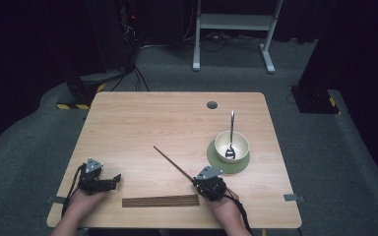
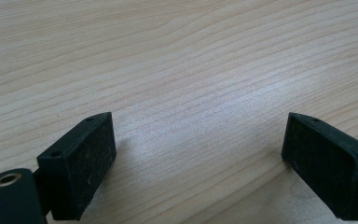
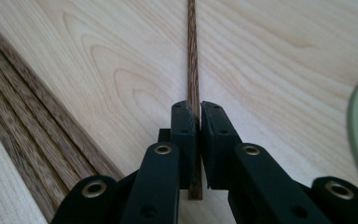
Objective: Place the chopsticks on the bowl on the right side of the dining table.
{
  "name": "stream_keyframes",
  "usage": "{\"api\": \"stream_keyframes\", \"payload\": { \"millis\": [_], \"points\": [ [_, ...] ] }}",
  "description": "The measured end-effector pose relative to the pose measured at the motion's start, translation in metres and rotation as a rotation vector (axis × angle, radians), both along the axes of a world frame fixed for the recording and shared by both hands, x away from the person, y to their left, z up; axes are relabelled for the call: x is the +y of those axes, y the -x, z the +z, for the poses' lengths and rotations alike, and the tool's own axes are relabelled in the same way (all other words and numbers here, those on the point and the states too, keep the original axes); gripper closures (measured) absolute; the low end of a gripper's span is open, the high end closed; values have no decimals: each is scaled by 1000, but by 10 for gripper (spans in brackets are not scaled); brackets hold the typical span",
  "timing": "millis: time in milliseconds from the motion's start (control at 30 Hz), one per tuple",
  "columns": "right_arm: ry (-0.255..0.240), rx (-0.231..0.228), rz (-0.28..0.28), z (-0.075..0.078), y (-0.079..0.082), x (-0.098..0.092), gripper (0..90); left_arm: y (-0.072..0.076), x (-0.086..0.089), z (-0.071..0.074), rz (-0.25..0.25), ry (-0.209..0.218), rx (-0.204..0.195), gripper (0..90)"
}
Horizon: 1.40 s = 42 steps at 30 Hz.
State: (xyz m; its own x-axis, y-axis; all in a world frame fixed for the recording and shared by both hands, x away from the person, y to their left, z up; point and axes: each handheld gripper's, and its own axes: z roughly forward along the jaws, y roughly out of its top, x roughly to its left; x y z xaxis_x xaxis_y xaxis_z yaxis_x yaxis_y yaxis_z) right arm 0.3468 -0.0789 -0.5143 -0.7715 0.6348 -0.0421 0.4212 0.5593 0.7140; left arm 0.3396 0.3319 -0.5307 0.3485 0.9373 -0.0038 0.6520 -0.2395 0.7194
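Nearest the person, a row of dark wooden sticks [image 1: 160,201] lies on the tabletop [image 1: 142,128]. Right tool [image 1: 210,185] pinches one stick [image 1: 173,163], angled away. Left tool [image 1: 97,181] rests with jaws wide apart. A spoon [image 1: 231,137] stands in the bowl [image 1: 232,146].

Left tongs [image 2: 198,161] gape wide — jaws well apart — over bare wooden table [image 2: 191,60].

No text, label, brand, number or sign can be read on anything here.
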Motion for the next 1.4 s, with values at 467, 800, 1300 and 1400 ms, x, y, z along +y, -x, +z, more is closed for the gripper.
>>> {"api": "stream_keyframes", "payload": {
  "millis": [467, 800, 1300, 1400],
  "points": [
    [-63, -76, 40, 27, -2, 2, 841, 1, -1, 0, 15, 7, -4, 111],
    [-81, -122, 36, 39, 6, -15, 841, 2, -1, 0, 17, 6, -5, 117],
    [-147, -161, -110, 56, 0, -70, 841, 1, 0, 0, 5, 2, -6, 118],
    [-154, -166, -148, 58, -3, -83, 841, 0, 0, 0, 4, 2, -6, 118]
  ]
}}
